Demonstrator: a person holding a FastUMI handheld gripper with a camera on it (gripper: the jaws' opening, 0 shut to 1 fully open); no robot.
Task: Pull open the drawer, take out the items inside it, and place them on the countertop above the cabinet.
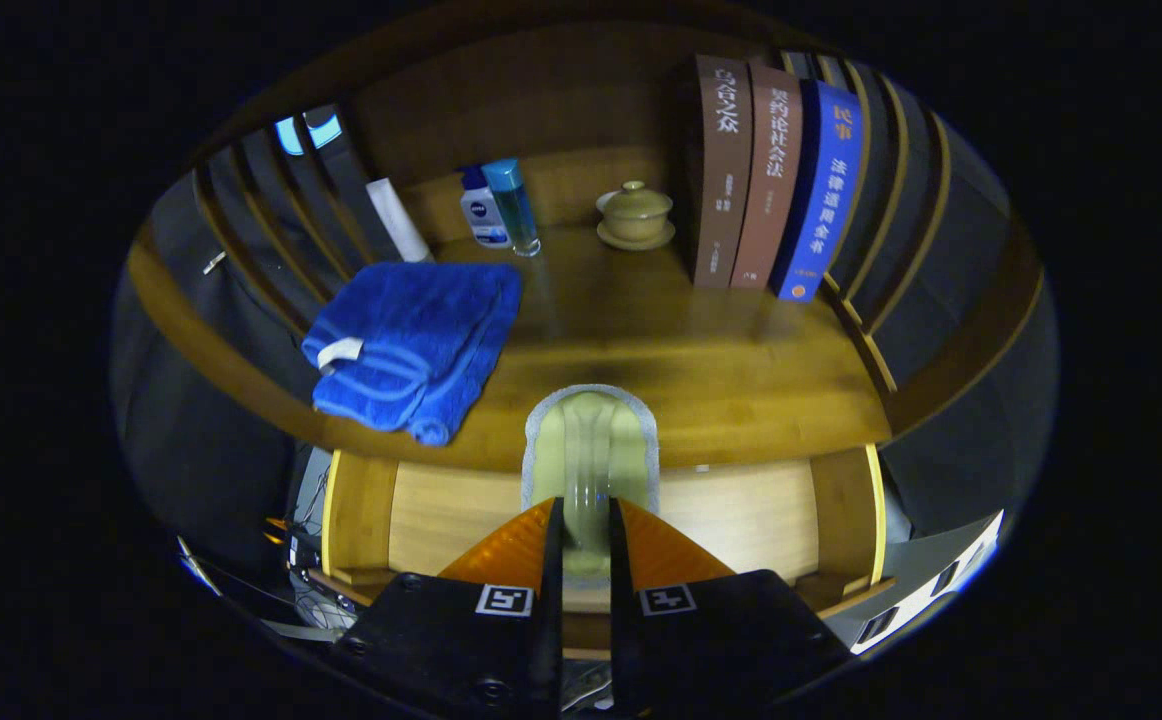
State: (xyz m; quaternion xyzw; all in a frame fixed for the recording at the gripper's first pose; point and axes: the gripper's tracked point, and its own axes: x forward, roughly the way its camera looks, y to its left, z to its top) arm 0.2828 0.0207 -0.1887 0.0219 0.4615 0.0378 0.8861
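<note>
Above the open drawer (741,510), the claw (586,525) clamps a pale object (589,450) (identity unclear), hiding its base.

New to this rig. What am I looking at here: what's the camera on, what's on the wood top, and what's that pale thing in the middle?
This is a handheld two-finger gripper, carried by a person, no robot arm. The camera is a fisheye that rides on the gripper and looks forward along its fingers, the two wedges at the bottom.

The fingers are closed on a pale, greenish item with a grey edge; I can't tell what it is. It is held up in front of the open drawer, whose light wood interior shows behind it.

Above the drawer is the countertop. On it lie a folded blue towel, two small bottles, a white roll beside them, a lidded cup on a saucer, and three upright books.
</note>
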